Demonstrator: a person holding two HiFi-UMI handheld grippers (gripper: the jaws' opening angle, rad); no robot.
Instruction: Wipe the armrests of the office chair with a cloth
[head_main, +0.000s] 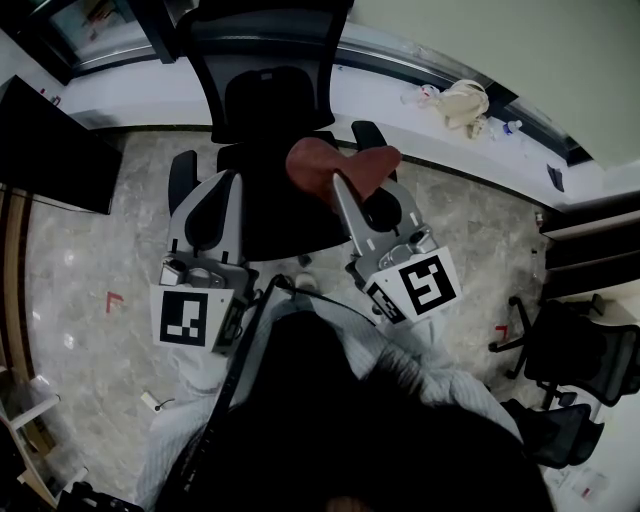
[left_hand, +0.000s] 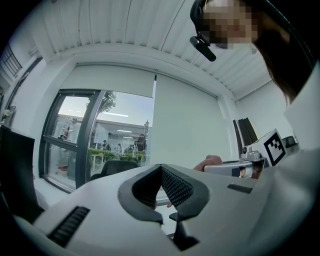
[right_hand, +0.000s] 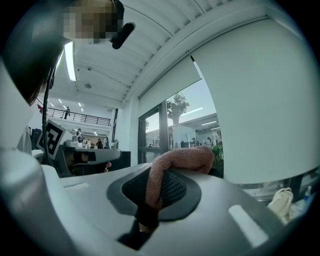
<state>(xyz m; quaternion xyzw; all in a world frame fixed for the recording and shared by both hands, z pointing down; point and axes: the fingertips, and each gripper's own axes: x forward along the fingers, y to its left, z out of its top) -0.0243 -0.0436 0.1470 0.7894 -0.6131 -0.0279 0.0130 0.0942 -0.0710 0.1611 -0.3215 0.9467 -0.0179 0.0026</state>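
Clamping a reddish-brown cloth (head_main: 350, 163), the right gripper (head_main: 338, 190) holds it above the office chair (head_main: 270, 110), near its right-hand armrest (head_main: 368, 131); the left gripper (head_main: 212, 192), jaws together and empty, hovers beside the left-hand armrest (head_main: 181, 178).

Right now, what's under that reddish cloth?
The cloth, pinched in the right claw, is above the office chair's armrest. The armrest's middle is covered.

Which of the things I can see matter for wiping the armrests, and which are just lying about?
For the job:
- cloth, pinched in the right tongs
- office chair and its armrests
- left tongs, holding nothing

Lying about:
- pale bag and bottle on the ledge
- second chair
- red floor mark
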